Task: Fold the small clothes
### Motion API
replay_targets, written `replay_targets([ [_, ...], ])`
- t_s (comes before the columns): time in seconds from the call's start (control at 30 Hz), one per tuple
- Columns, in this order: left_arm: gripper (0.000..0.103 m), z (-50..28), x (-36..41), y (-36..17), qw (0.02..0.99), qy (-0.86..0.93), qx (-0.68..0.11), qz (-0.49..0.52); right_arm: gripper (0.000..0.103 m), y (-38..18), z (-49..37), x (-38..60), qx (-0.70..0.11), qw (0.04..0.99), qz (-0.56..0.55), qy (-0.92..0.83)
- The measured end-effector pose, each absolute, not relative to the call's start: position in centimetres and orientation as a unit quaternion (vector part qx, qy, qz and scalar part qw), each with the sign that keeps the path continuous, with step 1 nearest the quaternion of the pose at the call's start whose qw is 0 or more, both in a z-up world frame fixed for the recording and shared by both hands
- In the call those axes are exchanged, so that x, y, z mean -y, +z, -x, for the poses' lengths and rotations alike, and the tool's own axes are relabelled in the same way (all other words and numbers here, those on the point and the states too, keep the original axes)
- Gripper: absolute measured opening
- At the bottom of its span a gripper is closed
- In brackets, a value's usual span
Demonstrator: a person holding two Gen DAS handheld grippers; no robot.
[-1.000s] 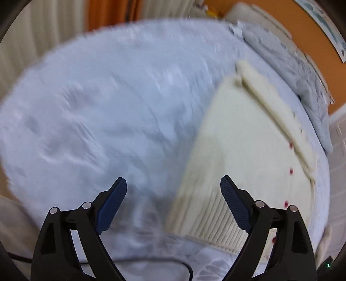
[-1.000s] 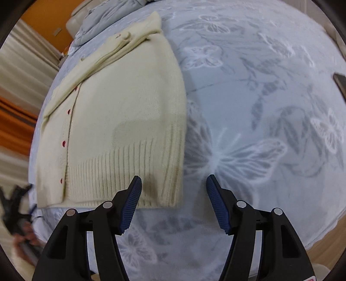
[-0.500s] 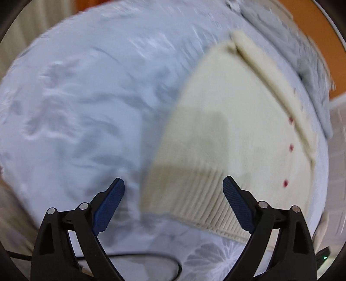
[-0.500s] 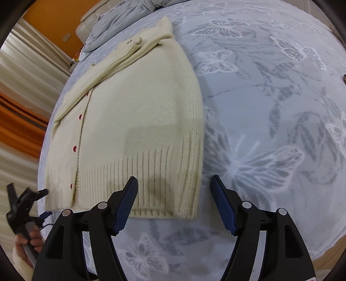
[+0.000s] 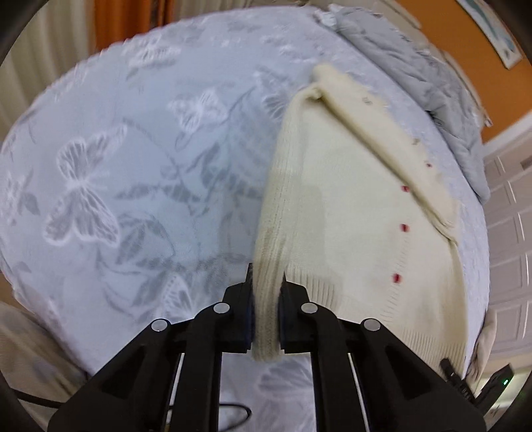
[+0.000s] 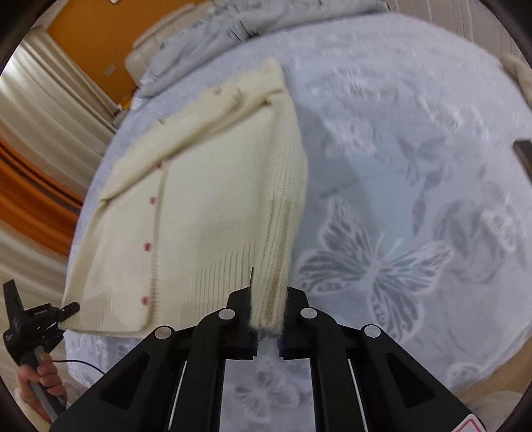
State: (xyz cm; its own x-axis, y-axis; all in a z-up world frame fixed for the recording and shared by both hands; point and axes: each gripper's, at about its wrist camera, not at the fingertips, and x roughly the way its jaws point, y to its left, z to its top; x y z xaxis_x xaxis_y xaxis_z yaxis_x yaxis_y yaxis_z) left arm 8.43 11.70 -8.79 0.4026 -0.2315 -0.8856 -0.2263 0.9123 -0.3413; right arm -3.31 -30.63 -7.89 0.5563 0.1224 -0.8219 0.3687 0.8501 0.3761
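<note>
In your left wrist view, your left gripper (image 5: pixel 266 292) is clamped on the ribbed bottom hem of the cream cardigan (image 5: pixel 359 216), with both fingers pressed against a bunched fold of knit that rises between them. The cardigan spreads from that pinch toward 1 o'clock, lying on the pale blue bedspread (image 5: pixel 133 166) printed with white butterflies. A row of red buttons (image 5: pixel 404 227) runs up the front at about 2 o'clock, and a folded sleeve lies across the upper part. A rumpled grey blanket (image 5: pixel 415 66) sits beyond the cardigan at 1 o'clock, touching the far edge of the bed. At 4 o'clock a dark piece of hardware shows just past the hem's far corner; you cannot tell what it is from here.

In your right wrist view, your right gripper (image 6: pixel 267 299) is closed on the hem's other corner, with fuzzy knit squeezed between its fingers. The cardigan (image 6: pixel 199 199) fans out toward 11 o'clock, buttons (image 6: pixel 146 246) on its left side. At 8 o'clock your left gripper (image 6: pixel 66 310) meets the opposite hem corner, though its grip is not clear from this angle, and your left hand (image 6: pixel 36 382) holds its handle. The grey blanket (image 6: pixel 232 26) lies at 12 o'clock.
</note>
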Motion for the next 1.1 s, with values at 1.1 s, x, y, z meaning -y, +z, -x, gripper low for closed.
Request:
replay_targets([
  [1.1,0.019,-12.1,-9.3,5.8,0.876,-0.108,-0.448,0.144,0.023,5.0,1.2,36.5,-0.357,0.886,-0.295,-0.026],
])
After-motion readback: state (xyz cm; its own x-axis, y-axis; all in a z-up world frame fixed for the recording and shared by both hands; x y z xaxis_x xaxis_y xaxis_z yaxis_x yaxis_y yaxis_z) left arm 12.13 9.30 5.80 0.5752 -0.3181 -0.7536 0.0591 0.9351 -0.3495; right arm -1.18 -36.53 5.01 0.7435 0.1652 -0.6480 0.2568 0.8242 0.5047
